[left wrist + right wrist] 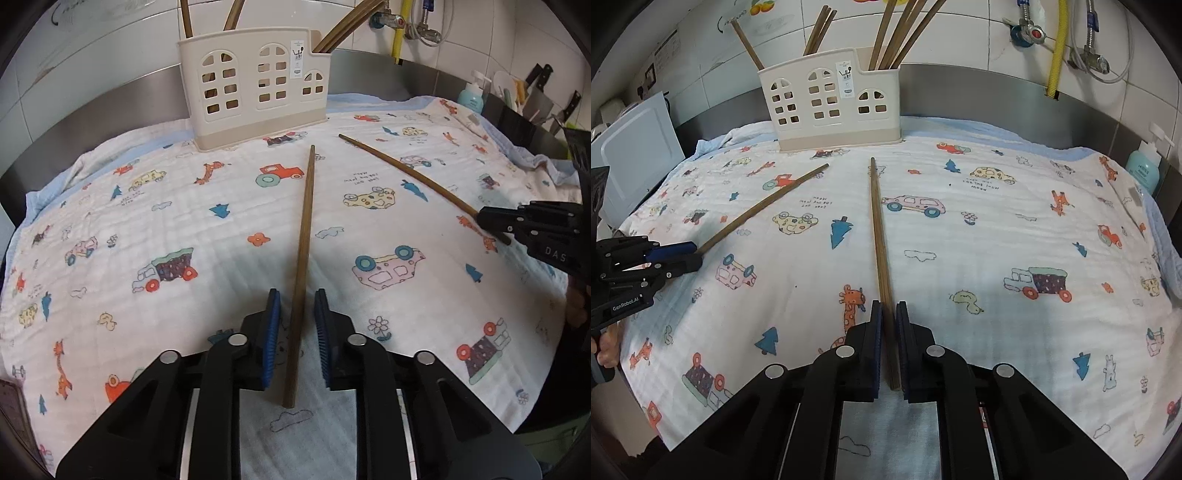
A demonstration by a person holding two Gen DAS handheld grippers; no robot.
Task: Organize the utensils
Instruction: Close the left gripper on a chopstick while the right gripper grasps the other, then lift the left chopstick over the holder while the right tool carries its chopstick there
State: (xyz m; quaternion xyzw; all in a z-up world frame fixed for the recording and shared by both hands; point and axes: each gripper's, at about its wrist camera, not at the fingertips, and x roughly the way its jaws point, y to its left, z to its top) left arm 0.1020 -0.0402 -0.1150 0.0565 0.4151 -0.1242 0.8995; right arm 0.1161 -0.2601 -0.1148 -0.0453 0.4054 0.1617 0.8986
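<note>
A brown chopstick lies on the cartoon-print cloth, pointing at the cream utensil holder. My left gripper straddles its near end, open, with a gap showing on each side of the stick. A second chopstick runs toward the holder, and my right gripper is shut on its near end. In the right wrist view the left gripper sits at the left around its chopstick. In the left wrist view the right gripper grips its chopstick. Several chopsticks stand in the holder.
A steel backsplash and tiled wall with valves and a yellow hose rise behind the cloth. A teal soap bottle stands at the right, knives beyond it. A white board leans at the left.
</note>
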